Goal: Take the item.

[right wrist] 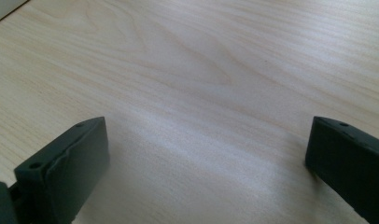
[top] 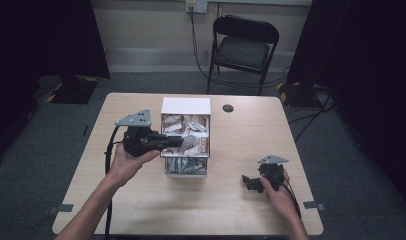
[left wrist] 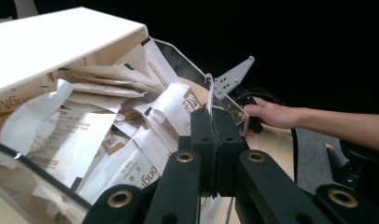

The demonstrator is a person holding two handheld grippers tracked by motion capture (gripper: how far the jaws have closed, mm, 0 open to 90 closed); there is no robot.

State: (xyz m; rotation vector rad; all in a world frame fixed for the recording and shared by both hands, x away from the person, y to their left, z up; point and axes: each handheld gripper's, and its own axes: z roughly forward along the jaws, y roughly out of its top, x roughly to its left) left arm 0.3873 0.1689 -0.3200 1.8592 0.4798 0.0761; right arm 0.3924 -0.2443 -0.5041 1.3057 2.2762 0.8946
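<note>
The left tongs (top: pixel 176 141) are held up in the person's left hand (top: pixel 126 162) at the left side of the table (top: pixel 141 200). They are pointed to the right, into the open drawer (top: pixel 186 167) of a small white box (top: pixel 186 106) that sits near the middle of the table. In the left gripper view the two black jaws are seen pressed tight together, and the thin clear wall of the drawer (left wrist: pixel 209 95) is pinched between them. The left tongs (left wrist: pixel 216 130) are therefore closed on the drawer's edge.

The drawer is pulled out toward the person. It is stuffed with many white and brown paper packets (left wrist: pixel 103 135), piled every which way, with brown printing on them. The white top of the box (left wrist: pixel 52 42) is seen above the packets in the left gripper view.

Farther right, a small dark round hole (top: pixel 228 108) is seen in the table top, just beside the box.

At the right side of the table, the right tongs (top: pixel 251 182) are held low in the person's right hand (top: pixel 281 192), well apart from the box. In the right gripper view the jaws are spread wide, and nothing is held between them. Bare pale wood of the table (right wrist: pixel 201 70) is seen under the right tongs (right wrist: pixel 206 163).

Behind the table, a black folding chair (top: pixel 244 47) is stood on the grey floor, next to the wall.
</note>
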